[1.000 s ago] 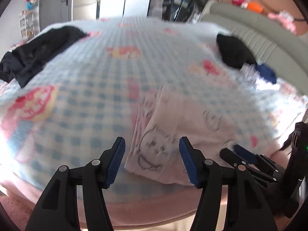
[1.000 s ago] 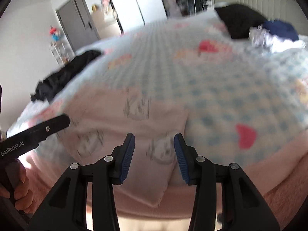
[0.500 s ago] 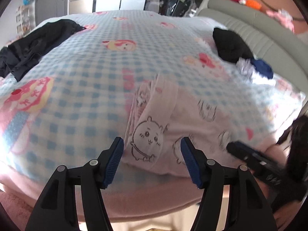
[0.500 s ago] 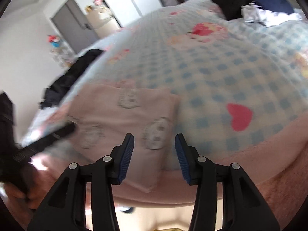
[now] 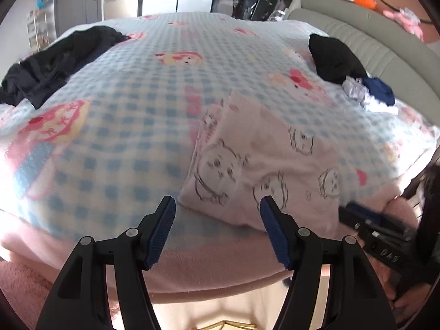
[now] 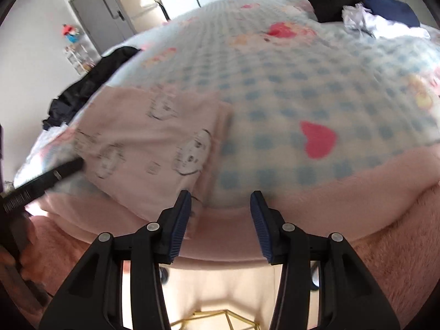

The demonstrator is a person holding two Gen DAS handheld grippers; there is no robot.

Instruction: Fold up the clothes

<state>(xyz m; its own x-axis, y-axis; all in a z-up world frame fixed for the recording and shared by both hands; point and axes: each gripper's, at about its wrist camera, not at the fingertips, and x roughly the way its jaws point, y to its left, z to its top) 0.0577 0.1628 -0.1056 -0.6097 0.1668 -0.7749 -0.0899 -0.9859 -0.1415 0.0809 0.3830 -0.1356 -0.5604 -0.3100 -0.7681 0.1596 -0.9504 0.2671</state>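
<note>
On near edge of bed [image 5: 115, 143], pink cartoon-print garment [image 5: 264, 170] lies folded into neat flat block. Our left gripper [image 5: 217, 220] gapes wide, holds nothing; same for our right gripper [image 6: 220, 214]. If we fold again: pinch corners, lift together, keep edges lined up. Black clothes [image 5: 49, 66] at ten o'clock, dark pile [image 5: 338, 57] at two. Nothing blocks us.

Bright daylight, glare at left edge, motion blur, strong fisheye vignette.
</note>
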